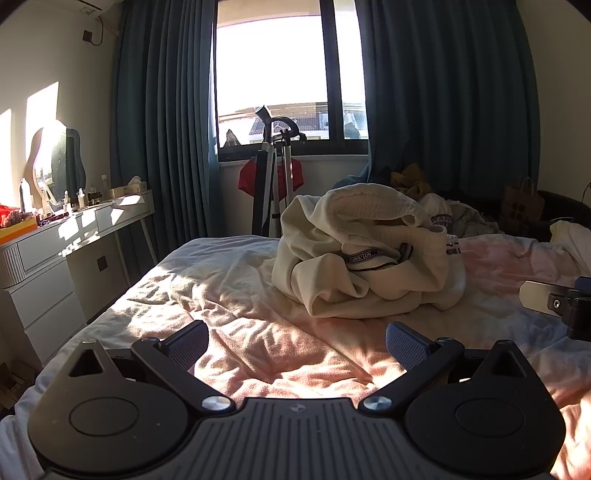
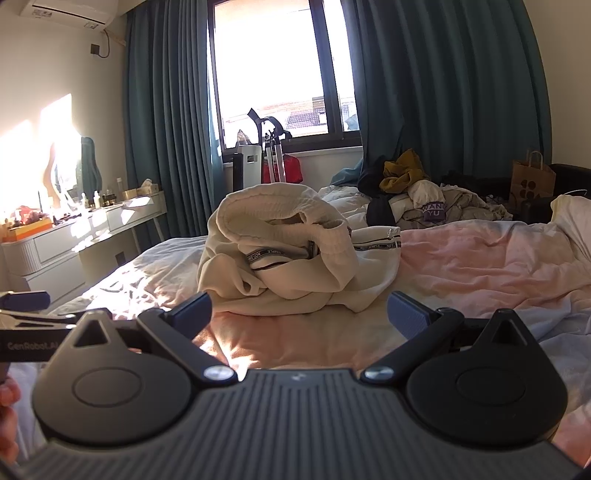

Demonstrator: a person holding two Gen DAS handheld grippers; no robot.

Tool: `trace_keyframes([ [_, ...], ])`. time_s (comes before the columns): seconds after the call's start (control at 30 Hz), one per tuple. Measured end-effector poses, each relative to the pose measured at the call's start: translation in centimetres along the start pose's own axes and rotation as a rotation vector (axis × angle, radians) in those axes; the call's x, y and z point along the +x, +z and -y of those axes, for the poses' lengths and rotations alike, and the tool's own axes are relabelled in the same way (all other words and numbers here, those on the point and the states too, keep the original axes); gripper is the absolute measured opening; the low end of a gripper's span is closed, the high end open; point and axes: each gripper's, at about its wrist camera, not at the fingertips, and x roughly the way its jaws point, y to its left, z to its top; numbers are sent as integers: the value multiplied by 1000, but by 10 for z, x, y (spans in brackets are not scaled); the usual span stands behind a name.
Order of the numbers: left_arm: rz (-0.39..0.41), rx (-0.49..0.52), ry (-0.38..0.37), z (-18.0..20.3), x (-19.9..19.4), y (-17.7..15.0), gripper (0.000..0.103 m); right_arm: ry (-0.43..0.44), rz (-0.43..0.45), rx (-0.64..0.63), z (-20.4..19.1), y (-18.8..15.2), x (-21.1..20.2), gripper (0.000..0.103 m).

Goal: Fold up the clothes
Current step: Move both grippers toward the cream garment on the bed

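- The cream garment (image 1: 365, 258) lies crumpled in a heap on the pink bedsheet (image 1: 258, 350), near the middle of the bed, with a lettered band showing in its folds; no tool touches it.
- The left gripper (image 1: 297, 345) hovers low over the sheet short of the heap, its blue-padded fingers spread wide with nothing between them.
- The right gripper (image 2: 299, 314) is likewise spread apart and empty, pointed at the same heap from just in front of it.
- A brown paper bag (image 2: 532, 177) stands at the far right beyond the bed; what it holds cannot be seen.
- An orange tray (image 2: 31, 225) on the white dresser (image 1: 44, 258) carries small items too blurred to name, with bottles standing beside it.
- A pile of other clothes (image 2: 424, 195), mustard and dark pieces among them, sits at the bed's far side under the teal curtain (image 2: 443, 92).
- The right wrist view alone shows the wall air conditioner (image 2: 70, 13), a hand (image 2: 9, 421) at its left edge, and the pile clearly.
- The left wrist view alone shows the dresser drawers down to the floor and the mirror (image 1: 59, 162) in full sun.
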Motion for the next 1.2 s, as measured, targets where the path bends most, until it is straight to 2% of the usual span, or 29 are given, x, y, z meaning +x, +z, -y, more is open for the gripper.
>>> trace_keyframes([
  [0.9,-12,4,-11,0,3,0,103,-1,-8,-1,0,0,1,103],
  [1.2,-12,93,-1,17,11,-3,103,-36,-10,-10,0,0,1,103],
])
